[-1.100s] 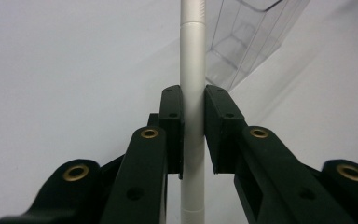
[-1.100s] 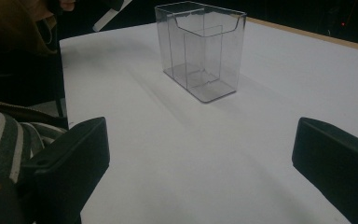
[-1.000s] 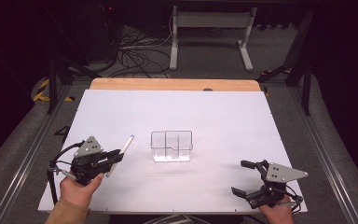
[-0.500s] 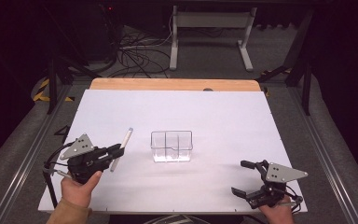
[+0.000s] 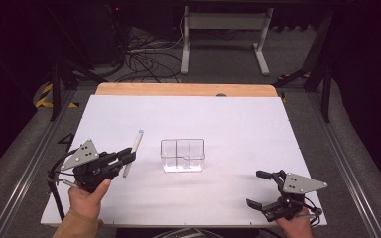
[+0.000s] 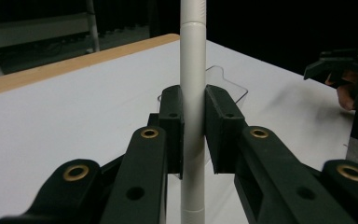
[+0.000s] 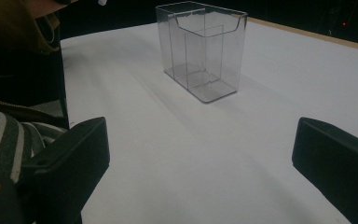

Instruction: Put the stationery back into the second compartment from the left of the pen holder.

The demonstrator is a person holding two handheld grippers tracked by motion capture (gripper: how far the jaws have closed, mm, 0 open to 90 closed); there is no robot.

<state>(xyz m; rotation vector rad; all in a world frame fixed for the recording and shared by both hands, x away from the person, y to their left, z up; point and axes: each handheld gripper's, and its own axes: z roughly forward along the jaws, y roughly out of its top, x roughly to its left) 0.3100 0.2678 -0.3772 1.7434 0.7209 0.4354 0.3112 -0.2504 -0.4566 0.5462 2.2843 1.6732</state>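
My left gripper [image 5: 127,157] is shut on a white pen [image 5: 136,145] at the table's left, and the pen's far end points away and slightly right. In the left gripper view the pads [image 6: 171,122] clamp the pen [image 6: 192,70] across its middle, and it runs straight up between them. A clear plastic holder [image 5: 182,154] with compartments stands upright mid-table, to the right of the pen and apart from it. It is empty in the right gripper view [image 7: 200,49]. My right gripper [image 5: 260,189] rests open near the front right corner, jaws wide with nothing between them.
A white sheet [image 5: 228,114] covers the table, with a wooden strip [image 5: 178,89] bare along the far edge. Behind the table are floor cables [image 5: 144,54] and a metal stand [image 5: 223,29]. A striped sleeve [image 7: 4,135] is at the left of the right gripper view.
My left gripper has shifted a little to the left and turned, with the pen still clamped in it. The right gripper and the holder have stayed in place.
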